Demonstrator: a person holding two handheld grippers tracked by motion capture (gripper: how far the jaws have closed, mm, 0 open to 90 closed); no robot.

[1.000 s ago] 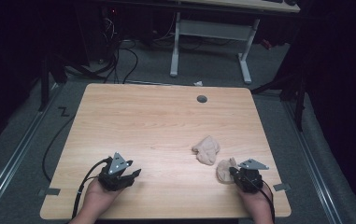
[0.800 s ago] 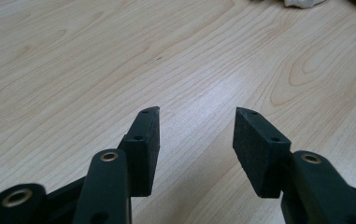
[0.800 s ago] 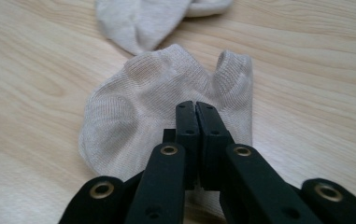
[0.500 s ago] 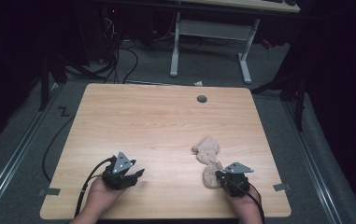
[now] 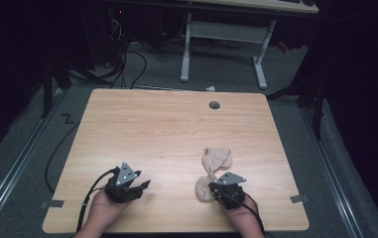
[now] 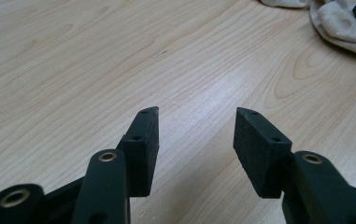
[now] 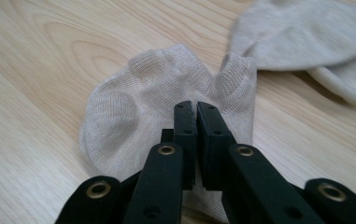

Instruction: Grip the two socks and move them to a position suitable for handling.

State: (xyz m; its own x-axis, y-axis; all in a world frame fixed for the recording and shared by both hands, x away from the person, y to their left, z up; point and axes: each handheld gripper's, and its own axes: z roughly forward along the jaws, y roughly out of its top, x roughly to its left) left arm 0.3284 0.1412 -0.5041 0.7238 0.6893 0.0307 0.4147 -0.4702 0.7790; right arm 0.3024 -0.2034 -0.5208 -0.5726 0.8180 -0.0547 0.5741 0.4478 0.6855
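Two beige socks lie on the wooden table (image 5: 166,129). The far sock (image 5: 217,158) rests loose, right of centre. The near sock (image 5: 203,190) lies crumpled close to the front edge, and my right gripper (image 5: 217,192) is shut on it. In the right gripper view the jaws of this gripper (image 7: 195,105) are pressed together on the near sock's (image 7: 133,98) fabric, with the far sock (image 7: 306,32) behind. My left gripper (image 5: 138,188) stands open at the front left, over bare wood. Its jaws (image 6: 196,114) hold nothing, and a sock (image 6: 341,23) shows at the top right.
A dark round grommet hole (image 5: 214,105) sits near the table's far edge. Beyond the table stand the white legs of another desk (image 5: 186,49), with cables (image 5: 127,64) on the grey floor. Tape marks (image 5: 51,204) stick to the front corners.
My right gripper has moved left along the front edge, dragging the near sock with it. The left gripper has barely shifted.
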